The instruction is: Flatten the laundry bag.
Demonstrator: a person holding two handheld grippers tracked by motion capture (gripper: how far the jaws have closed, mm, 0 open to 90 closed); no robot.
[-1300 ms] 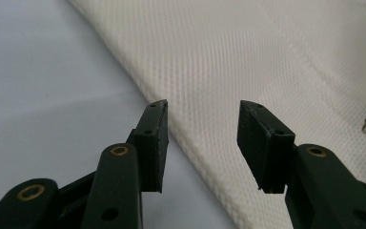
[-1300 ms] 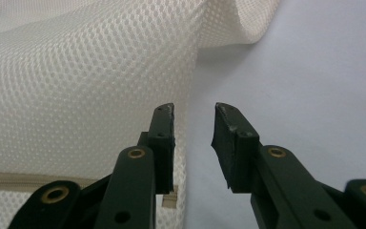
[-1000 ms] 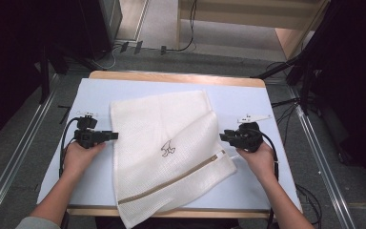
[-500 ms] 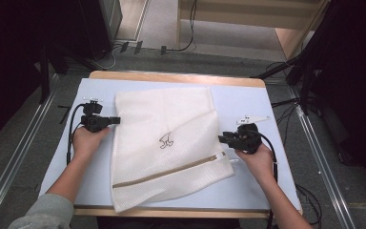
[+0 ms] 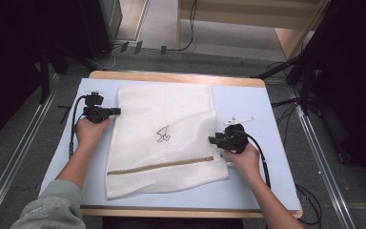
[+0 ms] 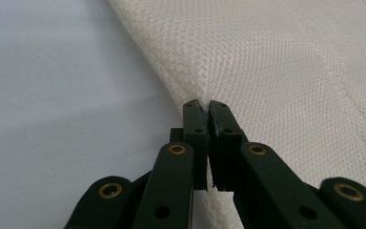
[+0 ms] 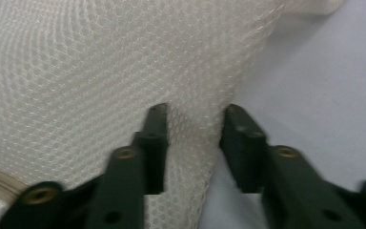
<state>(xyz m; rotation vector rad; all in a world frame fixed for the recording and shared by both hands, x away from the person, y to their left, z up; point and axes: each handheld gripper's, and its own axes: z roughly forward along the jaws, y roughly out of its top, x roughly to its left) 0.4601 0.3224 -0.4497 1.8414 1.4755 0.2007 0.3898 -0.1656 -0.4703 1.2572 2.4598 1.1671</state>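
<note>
White mesh bag [image 5: 164, 138], flat at centre of pale blue desk [image 5: 267, 186]. Left tool [image 6: 204, 106] clenched on left edge; right tool [image 7: 195, 119] just closing, right edge between jaws, not yet pinched.

A: Of what is the bag [image 5: 164, 138] made?
B: White mesh cloth, open-woven and rough, with a tan zip [image 5: 162, 165] sewn in.
A: And the table [image 5: 248, 102]?
B: A smooth, matt pale-blue sheet is laid over wood. The jaws are seen as matt black plastic with brass rivets.
</note>
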